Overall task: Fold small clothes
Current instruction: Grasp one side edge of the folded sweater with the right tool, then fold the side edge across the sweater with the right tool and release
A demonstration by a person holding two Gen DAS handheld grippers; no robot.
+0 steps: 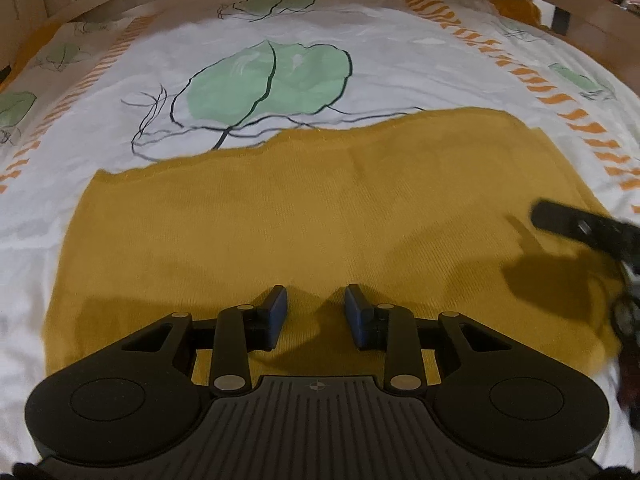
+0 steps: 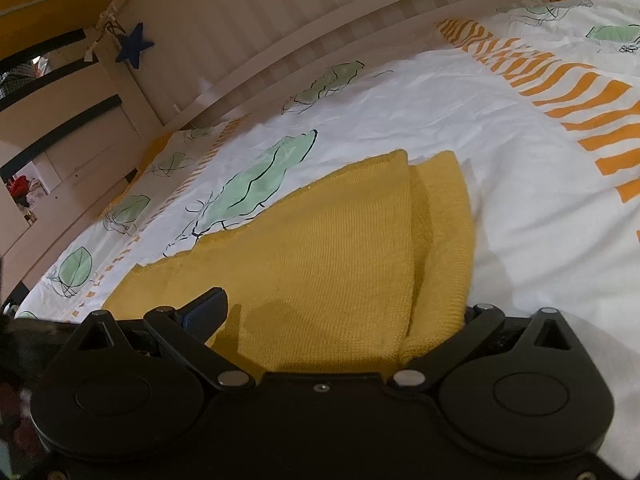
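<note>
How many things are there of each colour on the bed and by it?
Yellow: 1, the knitted garment
Blue: 1, the star hanging on the bed frame
White with green leaves: 1, the bedcover
Black: 2, the left gripper and the right gripper
Total: 5

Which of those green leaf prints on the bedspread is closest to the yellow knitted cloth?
The big green leaf in the middle of the bedspread: its dark stem runs down to the yellow knitted cloth's far edge. The smaller leaves sit off near the orange-striped bands.
</note>
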